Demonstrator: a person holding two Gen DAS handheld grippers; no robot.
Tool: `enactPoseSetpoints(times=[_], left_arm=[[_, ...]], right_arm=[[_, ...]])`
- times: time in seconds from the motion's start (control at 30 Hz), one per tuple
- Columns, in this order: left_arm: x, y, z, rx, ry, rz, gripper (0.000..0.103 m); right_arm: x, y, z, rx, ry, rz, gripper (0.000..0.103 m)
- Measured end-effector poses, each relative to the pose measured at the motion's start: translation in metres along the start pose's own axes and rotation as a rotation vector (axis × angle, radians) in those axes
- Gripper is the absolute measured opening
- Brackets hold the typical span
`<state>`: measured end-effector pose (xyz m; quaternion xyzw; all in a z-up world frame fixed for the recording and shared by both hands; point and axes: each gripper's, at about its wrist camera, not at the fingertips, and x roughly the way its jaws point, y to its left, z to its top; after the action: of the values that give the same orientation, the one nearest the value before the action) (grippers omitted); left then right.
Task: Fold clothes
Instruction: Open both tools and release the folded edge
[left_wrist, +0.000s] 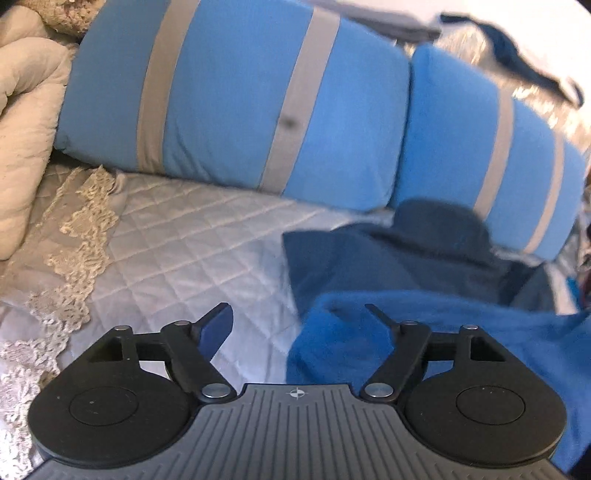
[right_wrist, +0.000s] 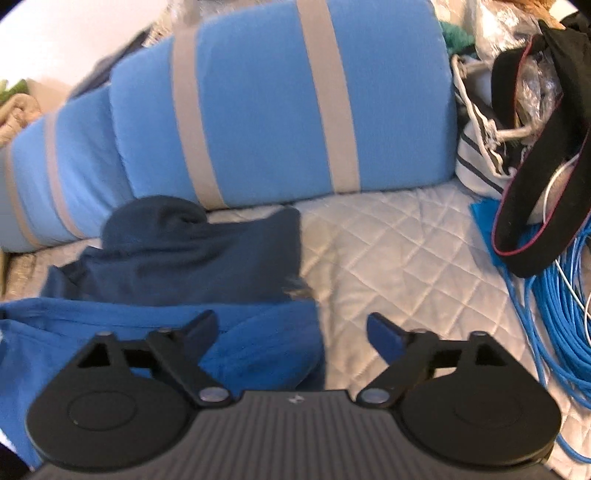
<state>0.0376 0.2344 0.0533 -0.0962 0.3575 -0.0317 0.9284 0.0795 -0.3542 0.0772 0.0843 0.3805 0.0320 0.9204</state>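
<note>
Left wrist view: we see the left claw spread wide, nothing between its fingers, held above the bed
Left claw fingers: the blue-padded finger stands over the quilted bedspread; the other finger sits over the bright blue garment
Right wrist view: we see the right claw also spread wide and pinching nothing
Right claw fingers: the left-hand finger lies over the bright blue garment, the right-hand padded finger over bare bedspread; we cannot tell whether either finger touches cloth
Bright blue garment: lies on the bedspread just ahead of both claws, bunched, its edge falling between the fingers in both views
Dark navy garment: lies behind the bright blue one, touching it, rumpled, its far end rising in a hump against the bolsters; same piece in the right view
Bolsters: two light blue bolsters with grey bands lie end to end along the far side of the bed; in the right view the nearer one fills the upper frame
Bedspread: pale, diamond-quilted, with a lace edging to the left
Left margin: a beige quilted blanket piled beside the bolster
Right margin: a coil of blue cable, a black strap with red piping lying over it, and a white striped bag beside the bolster end
Image quality: both views are motion-blurred, fine cloth detail unreadable
</note>
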Motion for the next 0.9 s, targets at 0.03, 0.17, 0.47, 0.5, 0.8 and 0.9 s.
enactPoseSetpoints(times=[0.03,0.17,0.47,0.5,0.8,0.9], left_arm=[[-0.004,0.000,0.001,0.007,-0.013,-0.020,0.076],[-0.016,-0.007,0.004,0.091,-0.036,-0.084,0.077],[-0.004,-0.049,0.013,0.450,0.086,-0.240,0.077],[0.000,-0.054,0.016,0.482,0.107,-0.263,0.077],[0.054,-0.098,0.022,0.683,0.277,-0.420,0.076],[0.073,-0.107,0.021,0.716,0.347,-0.446,0.076]], right_arm=[[-0.004,0.002,0.000,-0.008,-0.007,0.004,0.101],[-0.018,0.011,0.000,-0.041,-0.034,0.020,0.103],[-0.036,0.021,-0.008,-0.085,-0.047,0.033,0.103],[-0.036,0.021,-0.009,-0.087,-0.044,0.033,0.103],[-0.043,0.017,-0.018,-0.072,-0.030,0.072,0.103],[-0.046,0.016,-0.021,-0.066,-0.025,0.079,0.103]])
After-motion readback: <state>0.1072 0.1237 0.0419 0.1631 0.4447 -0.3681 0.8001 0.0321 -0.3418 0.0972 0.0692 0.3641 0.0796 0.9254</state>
